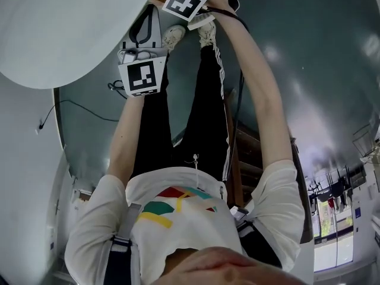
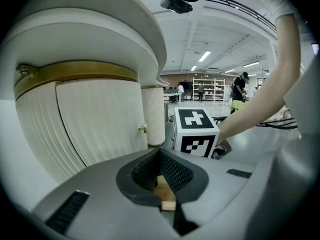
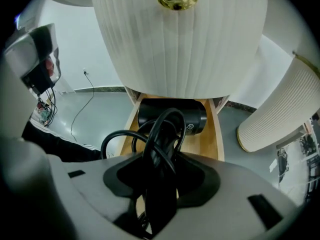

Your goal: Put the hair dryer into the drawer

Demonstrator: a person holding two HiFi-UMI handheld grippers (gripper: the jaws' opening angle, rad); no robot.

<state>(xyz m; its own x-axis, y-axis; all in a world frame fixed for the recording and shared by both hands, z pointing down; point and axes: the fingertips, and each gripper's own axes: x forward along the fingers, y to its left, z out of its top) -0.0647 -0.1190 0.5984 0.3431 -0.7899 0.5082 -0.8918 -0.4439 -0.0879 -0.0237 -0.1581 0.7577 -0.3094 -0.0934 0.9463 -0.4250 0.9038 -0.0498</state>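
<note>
Right tool (image 3: 157,184) clamps the hair dryer (image 3: 172,115) over the drawer (image 3: 212,139); its loose cord (image 3: 112,139) may snag the rim. Left tool (image 2: 166,186) pinches a wooden edge (image 2: 167,198).

The drawer (image 3: 214,139) is left open from above, but its rear is roofed by the ribbed cabinet front (image 3: 180,44) and filled by the hair dryer (image 3: 172,115). The gap between the right tool's (image 3: 160,184) jaws is taken up by the looped cord (image 3: 162,134). Passage rightward is barred by a ribbed column (image 3: 280,114); the floor (image 3: 107,109) leftward is crossed only by a thin cable (image 3: 93,90)
</note>
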